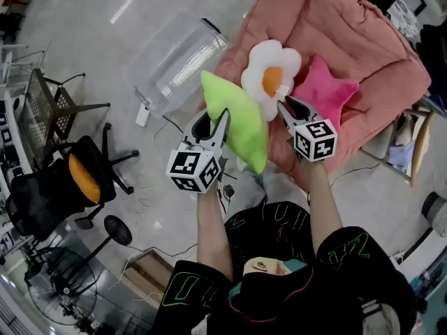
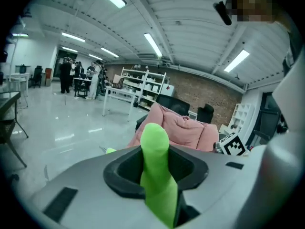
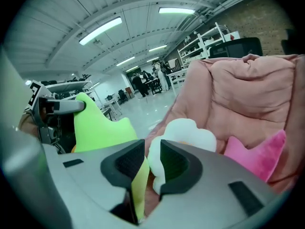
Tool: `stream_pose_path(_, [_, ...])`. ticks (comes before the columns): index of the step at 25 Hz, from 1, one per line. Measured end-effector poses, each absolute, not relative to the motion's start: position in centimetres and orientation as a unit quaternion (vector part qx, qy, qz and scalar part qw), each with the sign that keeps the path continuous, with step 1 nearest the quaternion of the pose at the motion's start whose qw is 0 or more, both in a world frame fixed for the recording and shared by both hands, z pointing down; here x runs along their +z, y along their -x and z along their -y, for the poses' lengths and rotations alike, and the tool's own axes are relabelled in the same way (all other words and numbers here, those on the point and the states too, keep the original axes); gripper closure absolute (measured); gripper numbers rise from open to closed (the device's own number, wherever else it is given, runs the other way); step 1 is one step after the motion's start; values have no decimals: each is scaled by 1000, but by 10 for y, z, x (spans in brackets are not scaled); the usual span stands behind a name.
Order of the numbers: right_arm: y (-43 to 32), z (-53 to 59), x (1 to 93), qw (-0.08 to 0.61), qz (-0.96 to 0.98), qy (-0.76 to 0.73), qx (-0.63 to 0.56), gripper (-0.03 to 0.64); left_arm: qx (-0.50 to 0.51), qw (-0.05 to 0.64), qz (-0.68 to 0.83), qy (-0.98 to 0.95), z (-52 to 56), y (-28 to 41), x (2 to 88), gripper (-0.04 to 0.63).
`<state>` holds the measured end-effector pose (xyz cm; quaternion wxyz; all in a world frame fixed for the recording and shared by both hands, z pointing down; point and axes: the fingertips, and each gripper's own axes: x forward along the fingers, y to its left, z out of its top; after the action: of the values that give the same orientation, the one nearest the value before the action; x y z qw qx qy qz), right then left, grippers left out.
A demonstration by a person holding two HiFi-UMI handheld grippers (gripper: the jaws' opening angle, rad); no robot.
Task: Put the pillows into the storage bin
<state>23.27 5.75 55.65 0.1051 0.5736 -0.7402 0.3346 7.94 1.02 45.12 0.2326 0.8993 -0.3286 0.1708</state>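
left gripper (image 1: pixel 218 117) clenched on the green pillow (image 1: pixel 241 125), at the near edge of the pink beanbag (image 1: pixel 363 40). right gripper (image 1: pixel 285 105) grasping a petal of the flower pillow (image 1: pixel 271 75) (pink star pillow (image 1: pixel 327 89) just beside it). clear storage bin (image 1: pixel 174 58) lies on the floor, left of the beanbag.

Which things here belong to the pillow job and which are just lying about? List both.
Job: green pillow, flower pillow, pink star pillow, clear storage bin.
Lying about: pink beanbag chair, black office chair, pedestal fan.
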Motion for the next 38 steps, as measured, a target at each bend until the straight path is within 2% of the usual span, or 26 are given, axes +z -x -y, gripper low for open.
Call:
stream_pose_path(10, [-173,17,514,106,781,-539,299,523,77,189,372,-906,53,-9,357,468])
stream_pose_path(17, [-165,63,517,112,753,-572,305,523,71,172,380,-906,139,46,352,466])
stream_pose_path(24, [-170,118,533,108,687,-641,325,523,127,194,381,-895,258,108,414,426])
stream_pose_path(29, [-170,132,552,118,642,-674,348,523,172,213,372,-887,336,132,475,436])
stream_pose_path(32, [-170,130,564,122,617,-687,363,523,201,219,381,-876,375,145,501,399])
stream_pose_path(33, [-169,128,568,122,608,-692,368,523,192,225,379,-877,384,145,504,410])
stream_pose_path(34, [-169,125,571,120,600,-697,373,523,177,232,373,-881,391,142,505,456])
stream_pose_path(38, [-165,114,580,116,567,-718,386,523,164,248,333,-895,394,119,515,484])
